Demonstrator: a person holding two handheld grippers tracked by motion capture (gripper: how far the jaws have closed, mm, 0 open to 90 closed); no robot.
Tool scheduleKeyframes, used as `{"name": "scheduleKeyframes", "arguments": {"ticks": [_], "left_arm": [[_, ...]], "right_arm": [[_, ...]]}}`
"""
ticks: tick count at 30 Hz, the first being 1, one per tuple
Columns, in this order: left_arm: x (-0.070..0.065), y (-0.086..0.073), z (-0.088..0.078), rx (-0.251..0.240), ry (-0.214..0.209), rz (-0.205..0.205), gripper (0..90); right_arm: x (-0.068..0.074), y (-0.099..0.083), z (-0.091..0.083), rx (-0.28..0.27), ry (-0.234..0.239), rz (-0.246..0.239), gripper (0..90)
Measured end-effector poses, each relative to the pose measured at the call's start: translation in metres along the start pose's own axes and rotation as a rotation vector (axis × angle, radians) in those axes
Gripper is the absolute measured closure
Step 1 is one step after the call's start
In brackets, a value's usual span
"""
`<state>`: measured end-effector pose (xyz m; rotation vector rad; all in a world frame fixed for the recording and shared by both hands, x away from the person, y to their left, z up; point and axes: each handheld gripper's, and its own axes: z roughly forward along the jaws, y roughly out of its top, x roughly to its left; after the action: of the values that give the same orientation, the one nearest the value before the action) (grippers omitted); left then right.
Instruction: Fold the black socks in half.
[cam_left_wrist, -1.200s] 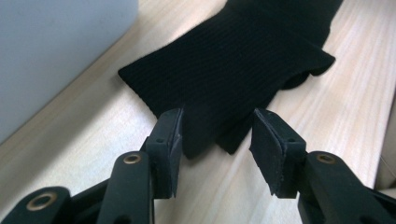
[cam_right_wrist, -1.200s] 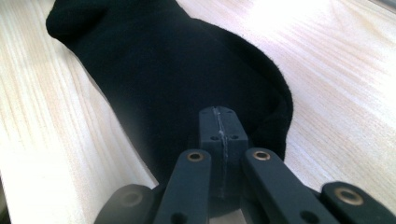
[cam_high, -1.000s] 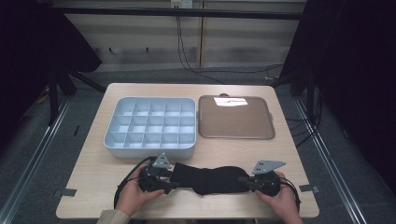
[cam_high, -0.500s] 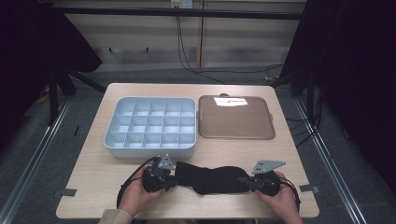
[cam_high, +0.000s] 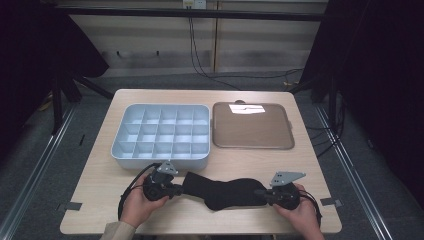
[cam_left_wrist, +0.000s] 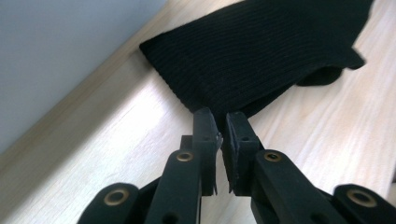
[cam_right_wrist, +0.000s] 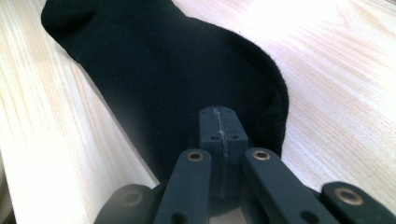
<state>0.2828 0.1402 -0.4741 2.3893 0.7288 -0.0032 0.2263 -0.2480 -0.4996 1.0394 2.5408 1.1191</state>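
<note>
A black sock (cam_high: 225, 192) lies flat across the front of the wooden table, cuff to the left and toe to the right. My left gripper (cam_high: 175, 189) is at the cuff; its jaws have just been closing. In the left gripper view they (cam_left_wrist: 222, 116) stand almost together, with the ribbed cuff edge of the sock (cam_left_wrist: 261, 56) pinched at their tips. My right gripper (cam_high: 260, 192) is at the toe end. The right gripper view has its jaws (cam_right_wrist: 219, 112) pressed together, tips sunk in the sock's fabric (cam_right_wrist: 154, 70), which curls round them.
A grey tray with several small compartments (cam_high: 160, 159) stands just behind the left gripper, and its wall fills the upper left of the left gripper view. A flat brown tray (cam_high: 252, 127) lies at the back right. Cables trail from both grippers.
The left gripper's jaws have come together onto the sock's cuff. Both hands and the sock lie about where they were.
</note>
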Motion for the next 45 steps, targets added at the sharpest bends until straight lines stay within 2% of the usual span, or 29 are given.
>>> {"name": "scheduleKeyframes", "arguments": {"ticks": [1, 2, 5, 7, 9, 12, 14, 15, 18, 19, 20, 21, 23, 25, 26, 29, 30, 34, 36, 38, 40, 43, 45], "left_arm": [[0.003, -0.001, -0.001, 0.018, -0.003, 0.020, 84.3], [0.002, -0.001, 0.000, -0.002, -0.005, -0.005, 84.2], [0.002, -0.002, 0.001, -0.001, -0.008, 0.003, 83.2], [0.005, -0.003, -0.002, -0.008, -0.035, -0.034, 81.7], [0.005, -0.003, -0.004, -0.011, -0.035, -0.041, 81.6], [0.011, -0.003, -0.016, -0.082, -0.023, -0.112, 73.7], [0.013, -0.001, -0.016, -0.094, -0.032, -0.160, 69.8], [0.013, -0.001, -0.016, -0.094, -0.032, -0.160, 67.9], [0.009, 0.004, -0.002, -0.074, 0.014, -0.150, 62.1], [0.009, 0.004, -0.002, -0.074, 0.014, -0.150, 61.3], [0.006, 0.008, 0.005, -0.053, 0.007, -0.126, 60.2], [0.004, 0.010, 0.008, -0.040, 0.022, -0.113, 58.3], [0.002, 0.011, 0.011, -0.048, 0.010, -0.121, 55.3], [-0.005, 0.015, 0.018, 0.008, 0.048, -0.066, 53.9], [-0.007, 0.015, 0.021, 0.030, 0.063, -0.056, 54.0], [-0.009, 0.016, 0.022, 0.043, 0.091, -0.034, 57.4], [-0.010, 0.017, 0.022, 0.052, 0.090, -0.021, 60.0], [-0.014, 0.019, 0.023, 0.069, 0.076, -0.013, 73.3], [-0.012, 0.019, 0.022, 0.062, 0.052, -0.053, 76.2], [-0.011, 0.019, 0.020, 0.055, 0.040, -0.057, 77.5], [-0.012, 0.021, 0.015, 0.047, 0.026, -0.034, 77.5], [-0.012, 0.024, 0.007, 0.020, 0.005, -0.054, 77.6], [-0.011, 0.025, 0.004, 0.023, -0.002, -0.040, 77.6]], "right_arm": [[0.000, 0.000, 0.000, 0.001, -0.001, 0.001, 90.0], [0.000, 0.000, 0.000, 0.001, 0.000, 0.000, 90.0], [0.000, 0.000, 0.001, -0.001, 0.004, 0.000, 90.0], [0.000, 0.000, 0.001, -0.002, 0.002, 0.000, 90.0], [0.000, 0.000, 0.001, -0.002, 0.003, 0.004, 90.0], [0.000, 0.000, 0.001, -0.004, 0.005, 0.007, 90.0], [0.001, 0.000, 0.001, -0.002, 0.002, 0.005, 90.0], [0.001, 0.000, 0.001, -0.002, 0.002, 0.005, 90.0], [0.000, 0.000, 0.001, -0.005, 0.004, 0.008, 90.0], [0.000, 0.000, 0.001, -0.004, 0.003, 0.009, 90.0], [0.000, 0.000, 0.001, -0.004, 0.003, 0.009, 90.0], [0.000, 0.000, 0.001, -0.004, 0.003, 0.010, 90.0], [0.000, 0.000, 0.001, -0.005, 0.004, 0.010, 90.0], [0.000, 0.000, 0.001, -0.007, 0.005, 0.013, 90.0], [0.000, 0.000, 0.001, -0.008, 0.005, 0.012, 90.0], [0.000, 0.000, 0.001, -0.006, 0.005, 0.009, 90.0], [0.000, 0.000, 0.001, -0.005, 0.004, 0.009, 90.0], [0.000, 0.000, 0.001, -0.003, 0.002, 0.010, 90.0], [0.001, 0.001, 0.001, -0.003, 0.000, 0.003, 90.0], [0.001, 0.001, 0.001, 0.001, -0.003, -0.001, 90.0], [0.001, 0.001, 0.001, 0.002, -0.003, -0.002, 90.0], [0.001, 0.001, 0.001, -0.002, 0.002, 0.000, 90.0], [0.001, 0.001, 0.001, -0.002, 0.002, -0.001, 90.0]]}}
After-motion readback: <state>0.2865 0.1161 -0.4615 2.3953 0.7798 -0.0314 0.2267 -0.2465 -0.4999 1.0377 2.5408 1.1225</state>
